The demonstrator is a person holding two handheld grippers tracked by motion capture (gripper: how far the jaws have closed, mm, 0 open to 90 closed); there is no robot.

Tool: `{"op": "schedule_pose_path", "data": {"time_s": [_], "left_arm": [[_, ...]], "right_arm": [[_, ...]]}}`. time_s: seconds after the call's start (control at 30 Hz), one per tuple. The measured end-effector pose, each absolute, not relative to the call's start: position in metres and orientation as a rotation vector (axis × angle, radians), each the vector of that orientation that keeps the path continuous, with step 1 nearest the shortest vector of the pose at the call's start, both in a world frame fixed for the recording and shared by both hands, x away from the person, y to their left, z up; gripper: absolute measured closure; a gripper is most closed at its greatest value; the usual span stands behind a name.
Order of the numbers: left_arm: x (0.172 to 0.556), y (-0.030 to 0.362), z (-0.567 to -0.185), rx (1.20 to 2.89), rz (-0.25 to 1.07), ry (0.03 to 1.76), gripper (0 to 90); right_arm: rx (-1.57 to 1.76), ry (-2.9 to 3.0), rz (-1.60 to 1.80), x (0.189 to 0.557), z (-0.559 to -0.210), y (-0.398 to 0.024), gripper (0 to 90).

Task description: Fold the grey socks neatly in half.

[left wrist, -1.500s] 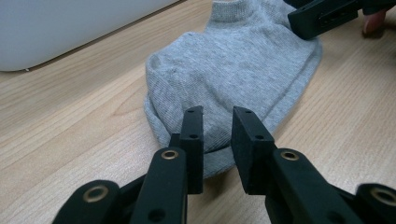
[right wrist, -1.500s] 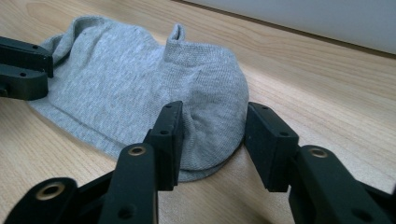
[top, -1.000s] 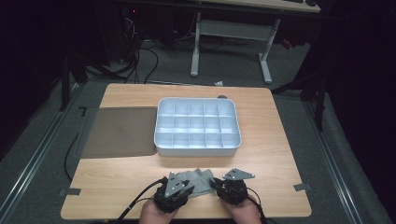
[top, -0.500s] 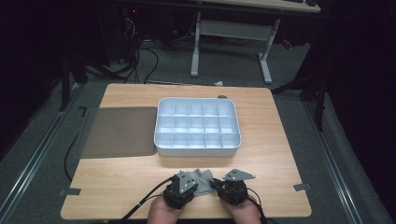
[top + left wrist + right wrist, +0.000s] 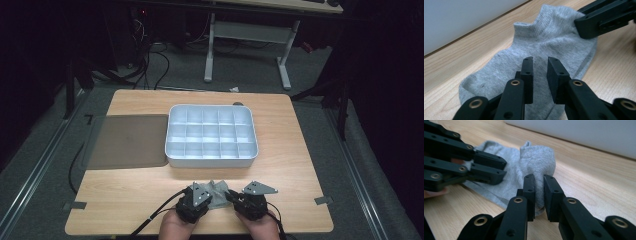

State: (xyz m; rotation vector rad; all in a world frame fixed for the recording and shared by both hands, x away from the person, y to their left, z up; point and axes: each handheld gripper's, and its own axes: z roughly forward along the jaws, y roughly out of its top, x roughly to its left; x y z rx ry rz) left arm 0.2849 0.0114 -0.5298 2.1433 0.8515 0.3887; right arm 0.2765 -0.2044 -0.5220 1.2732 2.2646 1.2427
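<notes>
A grey ankle sock [image 5: 218, 191] lies on the wooden table near its front edge, between my two grippers. My left gripper [image 5: 212, 198] comes at it from the left. Its jaws have just been closing and now stand narrow, with a crease of the sock [image 5: 541, 42] pinched between the pads. My right gripper [image 5: 229, 196] comes from the right and is shut on the sock's bunched end [image 5: 536, 160], which stands up in a fold. The right gripper's jaws show at the top right of the left gripper view, on the sock's far edge.
A white tray [image 5: 212, 161] with several empty compartments stands at the table's middle, just beyond the sock. A dark grey mat [image 5: 127, 140] lies to its left. The table's front edge [image 5: 125, 230] runs just below the hands.
The left gripper has edged a little to the right onto the sock. The right gripper has stayed where it was.
</notes>
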Motion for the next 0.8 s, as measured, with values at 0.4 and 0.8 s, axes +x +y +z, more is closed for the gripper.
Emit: {"op": "schedule_pose_path", "data": {"time_s": [0.4,0.8], "left_arm": [[0.289,0.012,-0.528,2.127,0.376,0.860,79.8],[0.296,0.011,-0.530,2.113,0.346,0.881,90.0]], "right_arm": [[1.254,2.241,1.288,0.274,-0.519,-0.205,81.5],[1.252,2.228,1.304,0.272,-0.517,-0.207,81.5]]}}
